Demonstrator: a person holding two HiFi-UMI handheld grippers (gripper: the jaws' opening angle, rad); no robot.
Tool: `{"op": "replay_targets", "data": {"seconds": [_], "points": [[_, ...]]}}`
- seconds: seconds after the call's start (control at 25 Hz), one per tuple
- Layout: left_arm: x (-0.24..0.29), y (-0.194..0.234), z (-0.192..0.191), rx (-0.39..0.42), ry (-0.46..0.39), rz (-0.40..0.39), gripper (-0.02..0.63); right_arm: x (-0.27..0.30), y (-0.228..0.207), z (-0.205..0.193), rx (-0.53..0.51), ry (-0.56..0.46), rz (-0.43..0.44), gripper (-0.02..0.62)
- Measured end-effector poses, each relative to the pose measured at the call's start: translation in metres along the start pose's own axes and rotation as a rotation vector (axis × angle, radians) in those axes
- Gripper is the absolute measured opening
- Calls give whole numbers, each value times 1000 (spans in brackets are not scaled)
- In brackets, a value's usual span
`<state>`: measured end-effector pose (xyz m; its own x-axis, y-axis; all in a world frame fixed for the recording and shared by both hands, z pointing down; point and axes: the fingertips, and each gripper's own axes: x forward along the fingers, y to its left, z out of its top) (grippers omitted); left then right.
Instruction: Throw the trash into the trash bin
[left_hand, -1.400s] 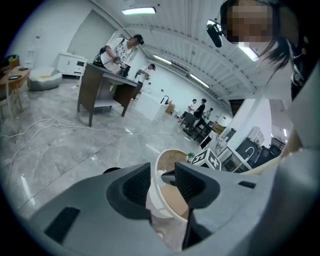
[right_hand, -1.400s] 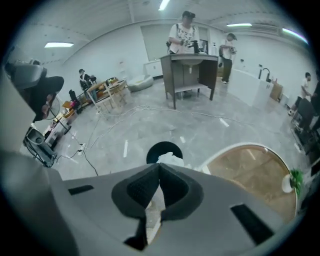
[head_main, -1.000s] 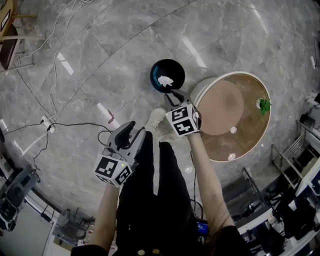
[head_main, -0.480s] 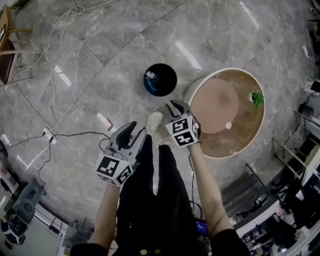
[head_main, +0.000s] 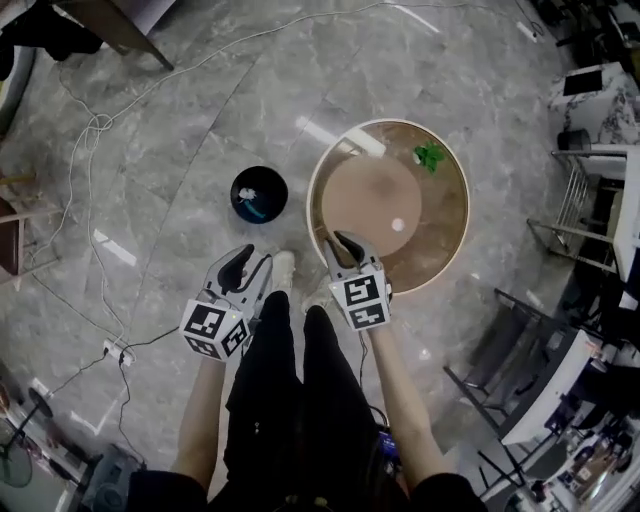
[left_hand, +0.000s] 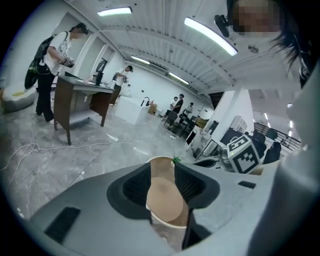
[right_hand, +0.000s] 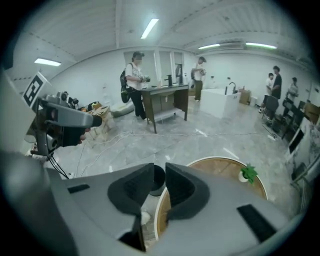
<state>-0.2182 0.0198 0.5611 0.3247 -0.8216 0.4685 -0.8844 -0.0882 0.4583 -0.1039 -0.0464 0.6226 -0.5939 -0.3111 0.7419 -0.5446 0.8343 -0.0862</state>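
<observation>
The fingers (right_hand: 134, 189) of the right gripper (head_main: 340, 241) stand a narrow gap apart with nothing between them. Through the gap I see only the black trash bin (right_hand: 159, 181) on the floor. The left gripper (head_main: 246, 259) has its fingers (left_hand: 134, 187) spread wider and is also empty.

I am standing at the edge of a round wooden worktop (head_main: 440, 240). The bin sits just beside it on the grey marble floor, with pale crumpled trash (head_main: 250, 193) inside. One small white bit (head_main: 398, 224) lies near the worktop's middle, and a little green potted plant (head_main: 430, 155) sits by its far rim.

I judge one drop done and the next pickup in hand. The right gripper needs to reach forward over the white bit, widen its fingers, lower around it and pinch.
</observation>
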Motion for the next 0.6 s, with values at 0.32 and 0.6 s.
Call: {"op": "replay_targets", "data": {"seconds": [0.32,0.6], "points": [[14,-97,53,143,-17,-107,74,-151,-44,27,225,-322,-161,44],[3,-193,116,308,-167,-274,18,-276,-45,60,284,-634,-275,-6]]}}
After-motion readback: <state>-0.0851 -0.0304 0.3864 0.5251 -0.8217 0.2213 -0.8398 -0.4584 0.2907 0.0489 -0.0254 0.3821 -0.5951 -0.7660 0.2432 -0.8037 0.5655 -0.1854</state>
